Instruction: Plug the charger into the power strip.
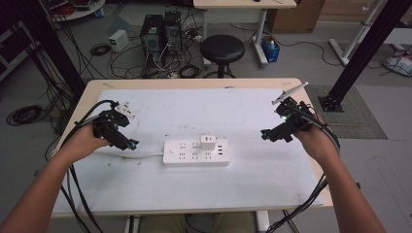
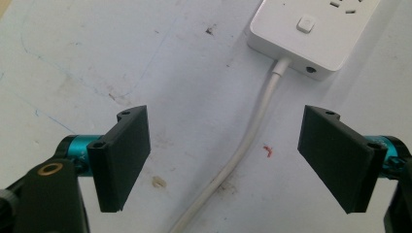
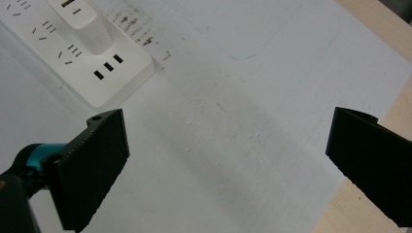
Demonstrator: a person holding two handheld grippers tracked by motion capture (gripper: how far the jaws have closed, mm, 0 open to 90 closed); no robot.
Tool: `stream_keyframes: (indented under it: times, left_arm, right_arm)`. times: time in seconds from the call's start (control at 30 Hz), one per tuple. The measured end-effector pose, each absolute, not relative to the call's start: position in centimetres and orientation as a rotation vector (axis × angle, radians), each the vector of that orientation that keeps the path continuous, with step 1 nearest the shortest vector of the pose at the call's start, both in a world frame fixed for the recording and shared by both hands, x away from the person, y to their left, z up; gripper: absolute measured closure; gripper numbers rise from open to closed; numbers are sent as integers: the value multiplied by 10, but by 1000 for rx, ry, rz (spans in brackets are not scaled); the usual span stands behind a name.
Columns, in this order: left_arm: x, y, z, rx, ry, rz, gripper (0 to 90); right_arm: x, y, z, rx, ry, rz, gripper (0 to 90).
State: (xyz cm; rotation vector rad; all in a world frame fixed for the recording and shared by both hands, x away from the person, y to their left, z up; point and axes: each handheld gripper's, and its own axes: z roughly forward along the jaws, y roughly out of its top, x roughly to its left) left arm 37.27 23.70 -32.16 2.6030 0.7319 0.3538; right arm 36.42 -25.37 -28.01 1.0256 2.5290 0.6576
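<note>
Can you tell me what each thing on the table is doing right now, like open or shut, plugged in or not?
Power strip: lying flat on the white table, sockets facing up.
White charger: plugged into the power strip, standing upright.
Strip's cord: attached to the strip's end, lying loose on the table.
Left tongs: open, holding nothing, above the cord.
Right tongs: open, holding nothing, beside the strip.
</note>
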Motion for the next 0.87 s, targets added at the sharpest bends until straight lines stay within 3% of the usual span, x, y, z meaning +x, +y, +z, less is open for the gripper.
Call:
stream_keyframes:
  times: [0.87]
  left_arm:
    - [369,244,-326,2592,763,349,193]
  right_arm:
    - [361,-256,-295,1044,2546,679,12]
